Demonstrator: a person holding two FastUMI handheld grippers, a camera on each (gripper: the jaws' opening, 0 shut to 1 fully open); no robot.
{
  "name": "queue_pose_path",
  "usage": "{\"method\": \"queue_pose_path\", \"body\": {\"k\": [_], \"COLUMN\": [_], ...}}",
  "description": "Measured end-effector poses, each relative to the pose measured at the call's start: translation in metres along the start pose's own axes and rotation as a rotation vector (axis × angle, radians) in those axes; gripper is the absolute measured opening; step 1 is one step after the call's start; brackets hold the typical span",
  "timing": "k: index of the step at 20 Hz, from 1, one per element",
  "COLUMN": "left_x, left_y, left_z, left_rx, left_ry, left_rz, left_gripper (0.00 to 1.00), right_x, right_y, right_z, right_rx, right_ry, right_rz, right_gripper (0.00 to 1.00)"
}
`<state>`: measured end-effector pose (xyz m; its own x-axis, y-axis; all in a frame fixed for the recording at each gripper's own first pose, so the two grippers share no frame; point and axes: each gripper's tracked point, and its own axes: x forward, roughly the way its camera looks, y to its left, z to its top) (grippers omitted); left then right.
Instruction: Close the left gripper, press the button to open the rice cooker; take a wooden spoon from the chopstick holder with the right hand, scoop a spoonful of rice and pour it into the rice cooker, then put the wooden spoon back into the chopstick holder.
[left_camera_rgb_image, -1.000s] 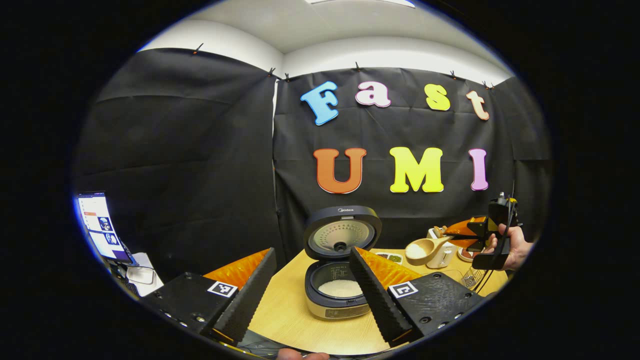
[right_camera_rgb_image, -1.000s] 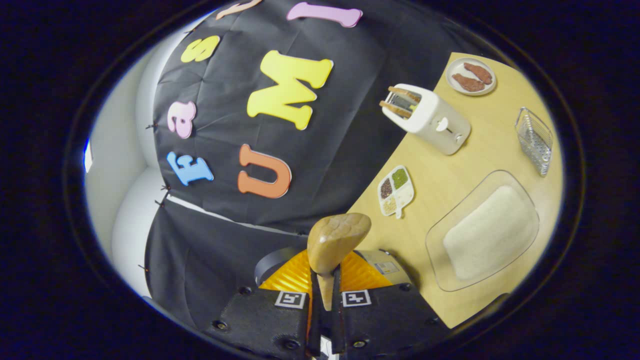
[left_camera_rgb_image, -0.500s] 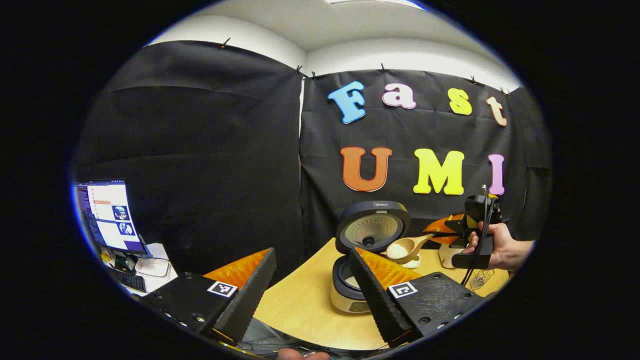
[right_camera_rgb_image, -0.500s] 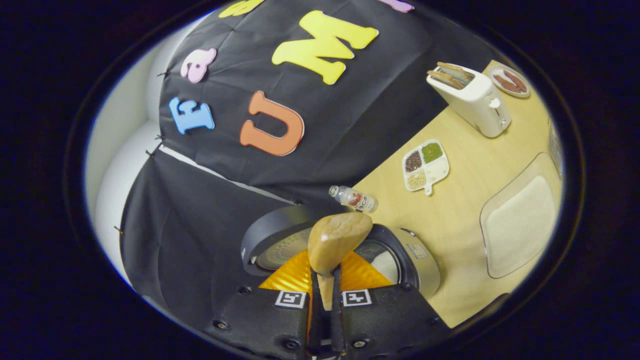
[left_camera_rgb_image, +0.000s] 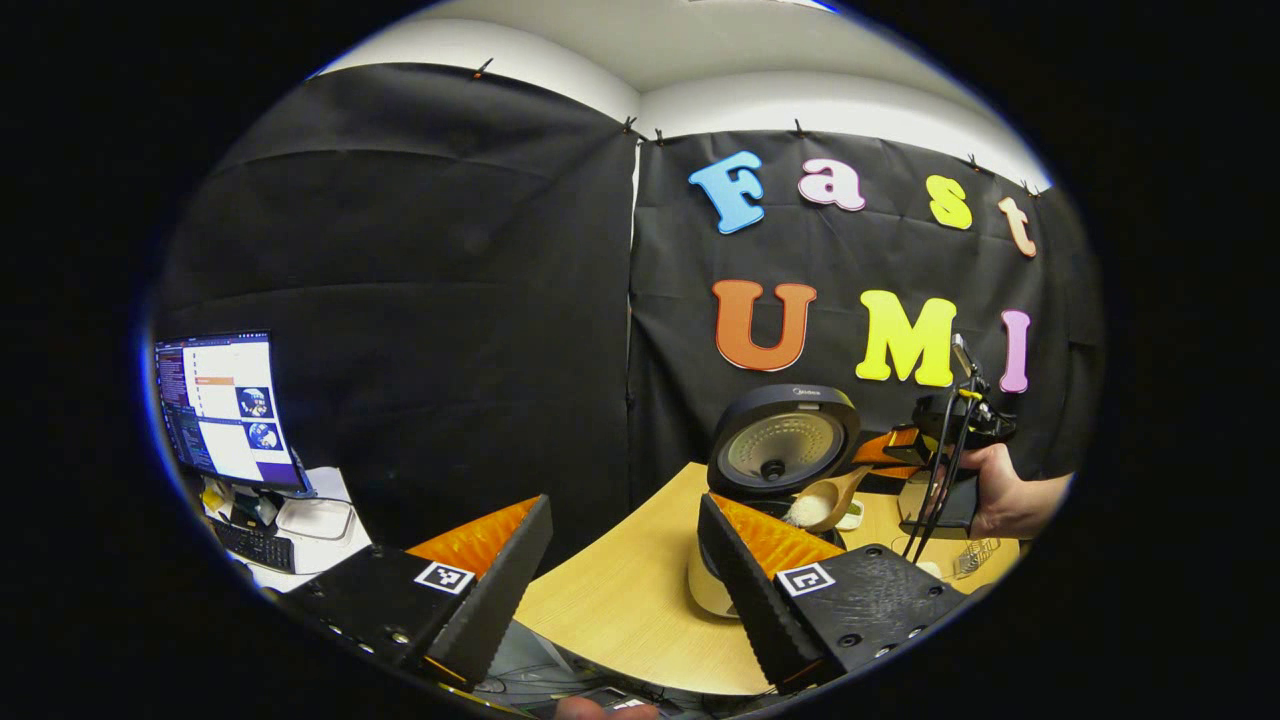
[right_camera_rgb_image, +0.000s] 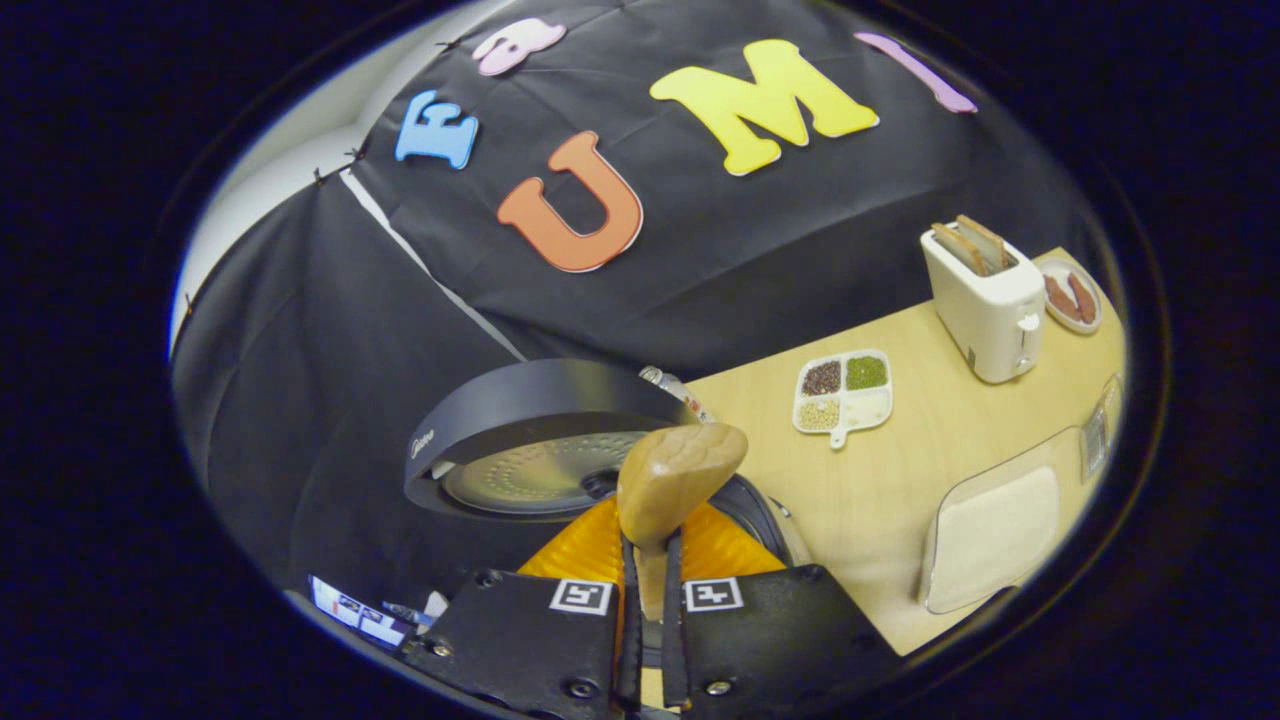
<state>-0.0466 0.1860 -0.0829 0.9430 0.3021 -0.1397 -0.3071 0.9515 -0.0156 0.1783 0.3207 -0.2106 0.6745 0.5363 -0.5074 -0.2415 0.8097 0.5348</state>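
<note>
Tipping wooden spoon (left_camera_rgb_image: 825, 498) of rice over open rice cooker (right_camera_rgb_image: 540, 450), my right gripper (right_camera_rgb_image: 648, 580) clamped on handle. Left gripper (left_camera_rgb_image: 625, 560) spread wide, idle. Lid up, scoop done; pour underway, return to holder left.

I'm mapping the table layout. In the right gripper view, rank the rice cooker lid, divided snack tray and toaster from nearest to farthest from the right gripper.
1. Rice cooker lid: just ahead, left.
2. Divided snack tray: mid-table, right.
3. Toaster: far right, by the wall.
</note>
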Motion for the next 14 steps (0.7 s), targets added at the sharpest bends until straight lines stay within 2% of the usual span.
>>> {"method": "queue_pose_path", "body": {"k": [6,14], "left_x": [0.004,-0.002], "left_y": [0.013,0.026], "left_z": [-0.004,-0.007], "left_rx": [-0.002,-0.027], "left_ry": [0.005,0.002], "left_rz": [0.014,0.015], "left_gripper": [0.95,0.95], "right_x": [-0.001,-0.007], "right_y": [0.012,0.047], "right_z": [0.006,0.006], "right_rx": [-0.235,-0.602], "right_ry": [-0.059,-0.142], "right_rz": [-0.057,-0.067], "right_gripper": [0.13,0.13]}}
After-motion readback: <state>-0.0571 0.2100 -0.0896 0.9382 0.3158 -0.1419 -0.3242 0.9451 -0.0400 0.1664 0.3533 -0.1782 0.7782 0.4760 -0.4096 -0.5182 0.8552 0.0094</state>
